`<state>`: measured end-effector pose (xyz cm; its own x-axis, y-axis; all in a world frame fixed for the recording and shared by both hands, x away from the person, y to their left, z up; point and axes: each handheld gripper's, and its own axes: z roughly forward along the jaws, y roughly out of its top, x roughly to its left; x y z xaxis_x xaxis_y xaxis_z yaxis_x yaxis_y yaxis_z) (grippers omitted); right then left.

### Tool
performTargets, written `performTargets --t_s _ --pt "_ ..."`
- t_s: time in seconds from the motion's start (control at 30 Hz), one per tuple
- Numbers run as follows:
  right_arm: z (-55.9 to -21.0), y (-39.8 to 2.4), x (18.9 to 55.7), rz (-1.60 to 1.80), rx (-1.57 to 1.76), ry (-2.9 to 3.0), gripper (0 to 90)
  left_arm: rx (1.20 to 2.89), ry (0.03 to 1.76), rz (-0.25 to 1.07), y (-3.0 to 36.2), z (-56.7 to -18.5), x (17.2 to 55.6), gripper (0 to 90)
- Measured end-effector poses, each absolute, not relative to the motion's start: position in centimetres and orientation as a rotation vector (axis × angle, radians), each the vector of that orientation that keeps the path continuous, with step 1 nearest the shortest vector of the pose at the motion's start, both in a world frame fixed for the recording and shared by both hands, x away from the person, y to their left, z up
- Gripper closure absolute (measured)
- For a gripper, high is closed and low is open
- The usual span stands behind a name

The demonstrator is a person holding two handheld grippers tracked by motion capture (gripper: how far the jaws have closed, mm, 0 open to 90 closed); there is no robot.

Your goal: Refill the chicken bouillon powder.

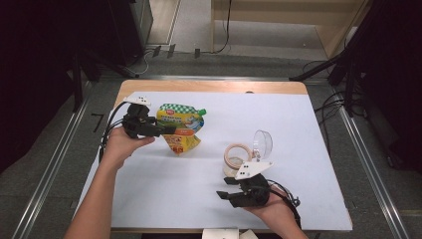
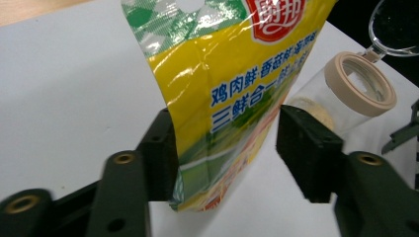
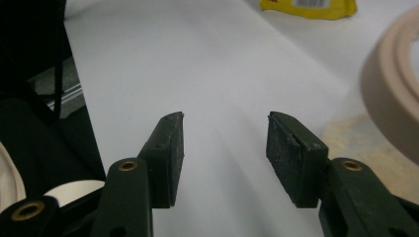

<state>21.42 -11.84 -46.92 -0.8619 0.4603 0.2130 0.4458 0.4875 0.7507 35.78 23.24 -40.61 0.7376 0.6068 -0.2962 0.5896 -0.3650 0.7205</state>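
A yellow and green spouted food pouch stands on the white table cover at the left. My left gripper reaches it from the left and is shut on its lower part. In the left gripper view the pouch sits between the two pads, which touch its sides. A clear jar with a beige rim lies right of centre, its clear hinged lid swung open. My right gripper hovers just in front of the jar, open, with nothing between its pads.
The jar's beige rim shows close at the right edge of the right gripper view. The wooden table edge runs along the back. Metal floor rails and dark stands flank the table on both sides.
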Motion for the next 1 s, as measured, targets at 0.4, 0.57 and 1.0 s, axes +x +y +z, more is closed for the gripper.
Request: performTargets --t_s 0.4,0.57,1.0 --pt "-47.0 -6.7 22.5 1.394 0.712 2.692 49.2 2.028 0.881 -0.031 22.1 -41.4 36.1 65.0" --pt "-46.7 -5.1 23.2 1.475 0.764 2.657 49.2 2.035 0.883 -0.058 21.7 -41.3 35.9 78.3" --pt "-48.4 -5.8 23.2 1.432 0.797 2.644 48.4 2.084 0.915 0.037 20.7 -39.9 34.9 90.0"
